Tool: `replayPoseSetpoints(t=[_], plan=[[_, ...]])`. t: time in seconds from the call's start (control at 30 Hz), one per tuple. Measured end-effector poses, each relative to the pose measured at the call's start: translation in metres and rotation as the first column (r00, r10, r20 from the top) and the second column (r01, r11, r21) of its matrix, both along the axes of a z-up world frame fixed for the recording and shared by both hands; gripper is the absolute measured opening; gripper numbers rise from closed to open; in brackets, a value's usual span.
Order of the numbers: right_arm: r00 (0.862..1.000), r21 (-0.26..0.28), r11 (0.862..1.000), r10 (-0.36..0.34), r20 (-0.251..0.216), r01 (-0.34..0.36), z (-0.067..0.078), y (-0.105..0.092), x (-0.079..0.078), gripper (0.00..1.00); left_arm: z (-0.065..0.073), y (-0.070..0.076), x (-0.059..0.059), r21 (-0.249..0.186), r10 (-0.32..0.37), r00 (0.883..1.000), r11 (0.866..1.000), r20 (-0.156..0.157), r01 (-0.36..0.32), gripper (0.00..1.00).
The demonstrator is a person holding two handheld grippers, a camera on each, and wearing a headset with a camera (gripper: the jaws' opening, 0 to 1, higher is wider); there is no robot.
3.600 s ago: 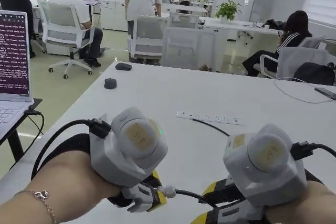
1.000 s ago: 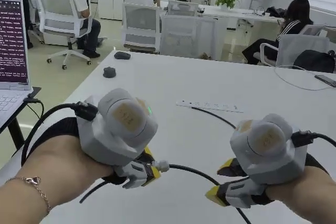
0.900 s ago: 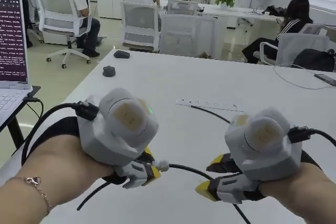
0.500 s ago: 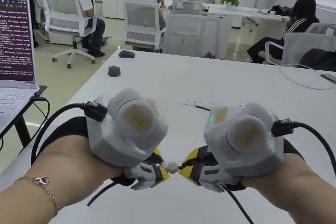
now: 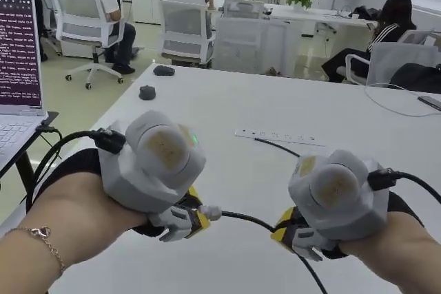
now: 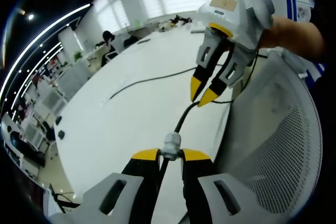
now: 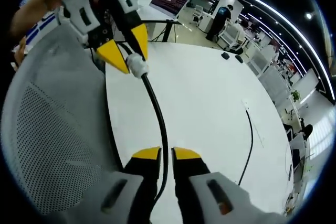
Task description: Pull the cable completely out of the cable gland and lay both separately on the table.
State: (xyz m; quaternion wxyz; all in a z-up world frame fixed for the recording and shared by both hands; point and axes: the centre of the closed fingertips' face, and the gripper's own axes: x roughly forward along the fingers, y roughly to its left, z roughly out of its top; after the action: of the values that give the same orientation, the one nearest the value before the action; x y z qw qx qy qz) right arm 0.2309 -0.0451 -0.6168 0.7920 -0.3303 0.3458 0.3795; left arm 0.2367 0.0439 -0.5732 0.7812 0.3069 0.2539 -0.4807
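Cable gland point(image 5: 210, 212) sits pinched in the left gripper point(image 5: 187, 222), just above the white table point(image 5: 275, 101). The right gripper point(image 5: 295, 236) is closed tight on the black cable point(image 5: 244, 219), so one hand can hold while the other pulls. Both hands are low, with their tips facing each other.

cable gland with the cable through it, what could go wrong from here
1. The left gripper pinches the cable gland only at its very tips; a hard pull might pop it loose.
2. The right gripper grips the cable near the table edge, beside a mesh chair, so freed parts could drop.
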Motion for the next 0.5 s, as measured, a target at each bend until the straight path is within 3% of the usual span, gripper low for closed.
replayPoseSetpoints(t=[0.07,0.1,0.23,0.37,0.47,0.5], plan=[[0.999,0.045,0.999,-0.001,0.036,-0.001,0.008,0.011,0.003,0.34,0.001,0.0,0.001,0.0,-0.001,1.0,1.0,0.002,0.001,0.16],[0.998,0.058,0.998,0.031,0.057,-0.034,0.014,0.02,0.004,0.37,0.001,-0.001,0.0,-0.001,-0.002,1.0,1.0,0.001,0.002,0.16],[0.99,0.092,0.989,0.111,0.089,-0.119,0.027,0.048,0.004,0.29,0.002,-0.003,0.001,0.001,-0.01,1.0,1.0,0.005,0.01,0.16],[0.978,0.066,0.981,0.174,0.115,-0.182,0.029,0.063,0.007,0.27,0.007,-0.008,-0.001,-0.011,-0.025,1.0,1.0,0.007,0.025,0.16],[0.974,0.069,0.977,0.191,0.123,-0.201,0.029,0.065,0.009,0.14,0.009,-0.011,-0.001,-0.019,-0.034,0.999,0.999,0.012,0.034,0.16],[0.973,0.067,0.977,0.194,0.121,-0.203,0.028,0.065,0.009,0.05,0.009,-0.01,-0.001,-0.019,-0.034,0.999,0.999,0.013,0.035,0.16]])
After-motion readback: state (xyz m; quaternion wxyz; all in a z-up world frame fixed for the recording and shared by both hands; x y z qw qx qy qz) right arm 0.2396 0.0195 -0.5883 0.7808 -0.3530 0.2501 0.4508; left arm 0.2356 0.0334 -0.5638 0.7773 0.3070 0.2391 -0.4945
